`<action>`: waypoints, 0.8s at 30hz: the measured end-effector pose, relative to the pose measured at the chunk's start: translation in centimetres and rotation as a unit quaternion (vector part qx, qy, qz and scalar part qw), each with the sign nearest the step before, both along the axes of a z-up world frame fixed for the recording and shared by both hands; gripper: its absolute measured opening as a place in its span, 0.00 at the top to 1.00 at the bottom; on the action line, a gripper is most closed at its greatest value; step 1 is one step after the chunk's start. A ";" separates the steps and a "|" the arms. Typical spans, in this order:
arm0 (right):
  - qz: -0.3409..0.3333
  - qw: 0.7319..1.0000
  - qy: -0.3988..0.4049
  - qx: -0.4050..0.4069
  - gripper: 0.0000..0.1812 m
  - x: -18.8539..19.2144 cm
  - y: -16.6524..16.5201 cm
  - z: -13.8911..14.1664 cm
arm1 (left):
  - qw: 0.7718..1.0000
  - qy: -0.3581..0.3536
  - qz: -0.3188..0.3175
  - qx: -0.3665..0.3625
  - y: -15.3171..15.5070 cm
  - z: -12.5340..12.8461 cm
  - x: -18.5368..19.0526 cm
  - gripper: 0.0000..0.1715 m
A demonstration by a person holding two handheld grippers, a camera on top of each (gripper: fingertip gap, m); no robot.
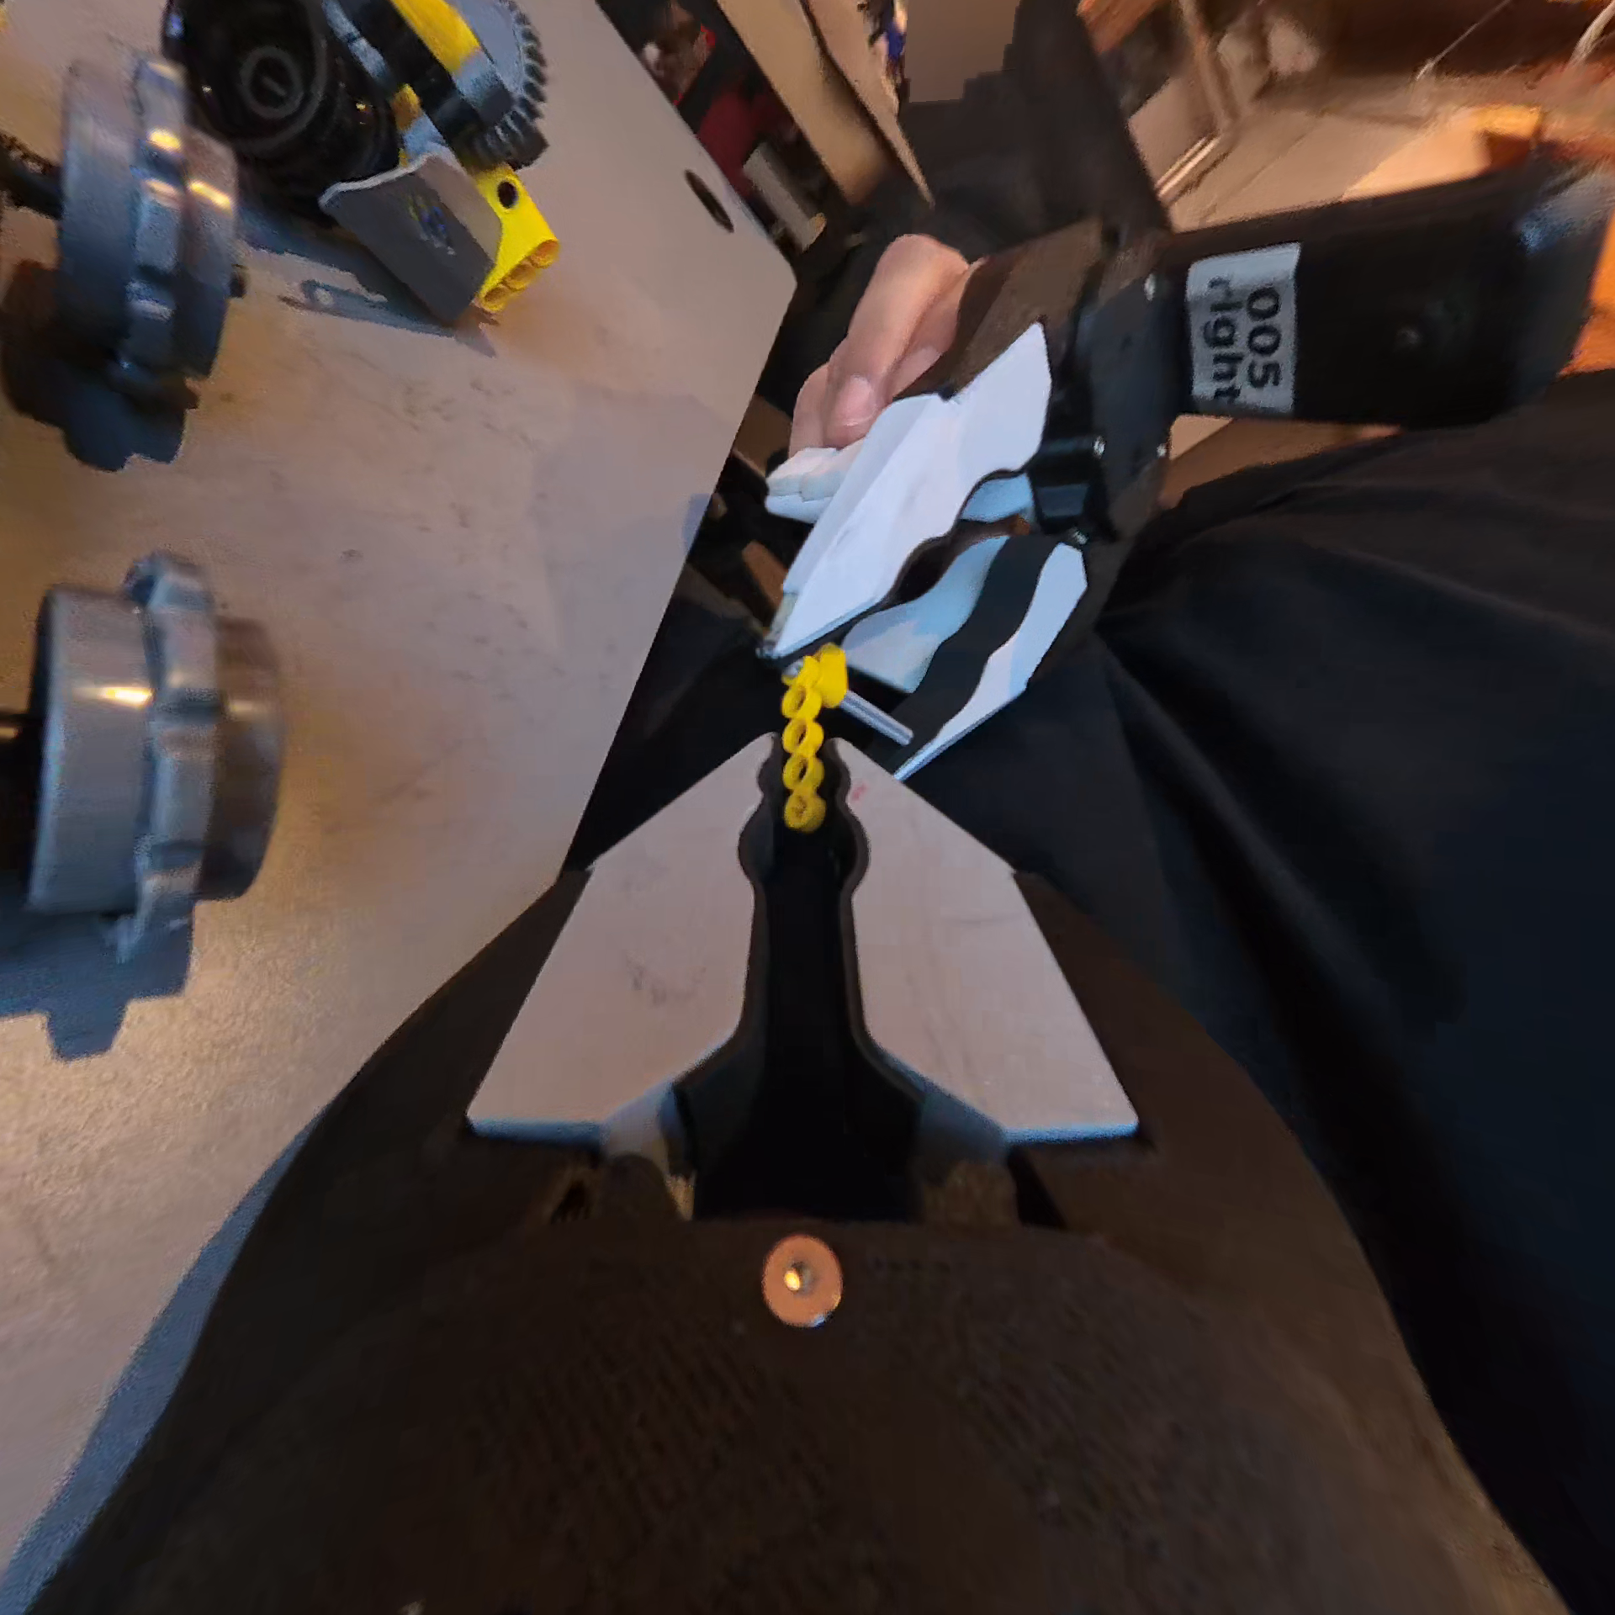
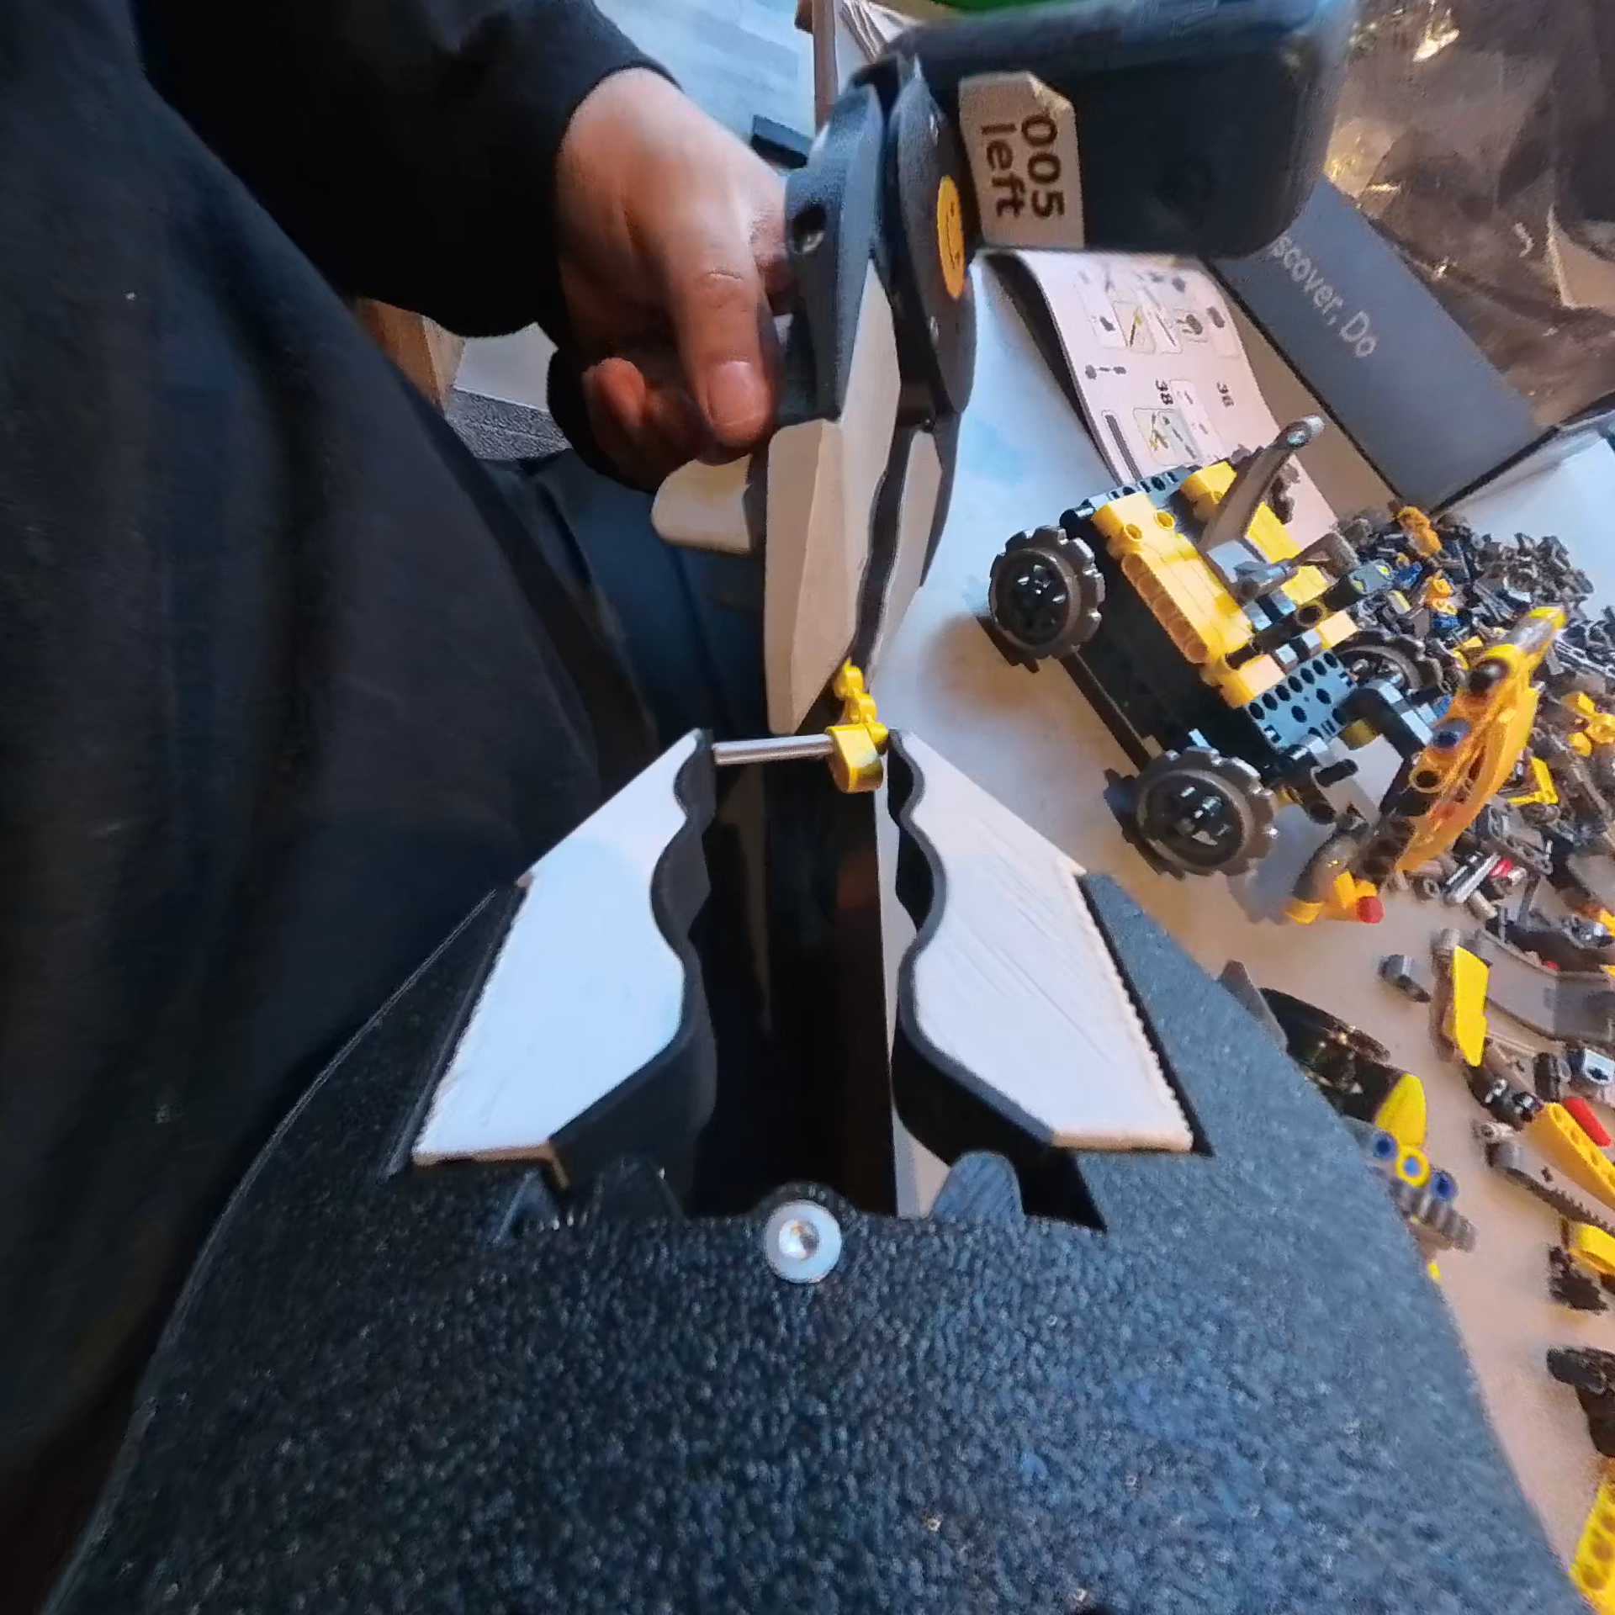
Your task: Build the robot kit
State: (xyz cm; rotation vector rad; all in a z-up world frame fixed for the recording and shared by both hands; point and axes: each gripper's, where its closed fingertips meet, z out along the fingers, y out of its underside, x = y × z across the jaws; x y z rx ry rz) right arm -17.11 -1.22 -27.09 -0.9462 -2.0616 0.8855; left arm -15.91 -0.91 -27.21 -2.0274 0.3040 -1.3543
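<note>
My left gripper (image 1: 804, 753) is shut on a short yellow beam with holes (image 1: 800, 773), held beyond the table's edge in front of a person's black clothing. A yellow connector (image 1: 828, 673) sits on the beam's far end with a grey axle (image 1: 878, 721) sticking out of it. My right gripper (image 2: 800, 747) is closed across the grey axle (image 2: 769, 750) and yellow connector (image 2: 858, 758), one fingertip at each end. The left gripper (image 2: 817, 699) comes down from above in the right wrist view, and the right gripper (image 1: 835, 708) comes in from the upper right in the left wrist view.
A partly built yellow and black vehicle (image 2: 1223, 638) stands on the pale table (image 1: 437, 524), its grey wheels (image 1: 149, 743) near my left gripper. A pile of loose pieces (image 2: 1529, 786), an instruction booklet (image 2: 1154, 350) and a dark box (image 2: 1372, 350) lie beyond it. Both grippers' tips are close together, under 4 cm apart.
</note>
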 end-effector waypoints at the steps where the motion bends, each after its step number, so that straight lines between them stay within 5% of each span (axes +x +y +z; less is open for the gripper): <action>1: -0.001 1.000 0.002 0.003 0.78 -0.1 0.0 -0.1 | 1.000 0.019 -0.001 0.008 0.0 -0.1 0.1 0.96; 9: -0.010 0.999 0.001 0.043 0.78 -0.3 0.6 -0.7 | 0.981 0.168 0.063 0.079 1.3 -0.1 -1.8 0.86; 16: -0.007 0.999 0.006 0.044 0.79 -0.4 0.4 -0.6 | 0.927 0.340 0.039 0.152 1.2 -0.6 -2.1 0.96; 24: -0.016 0.999 0.017 0.039 0.79 0.0 0.4 -0.5 | 0.914 0.360 0.056 0.179 1.5 -0.2 -1.7 0.94</action>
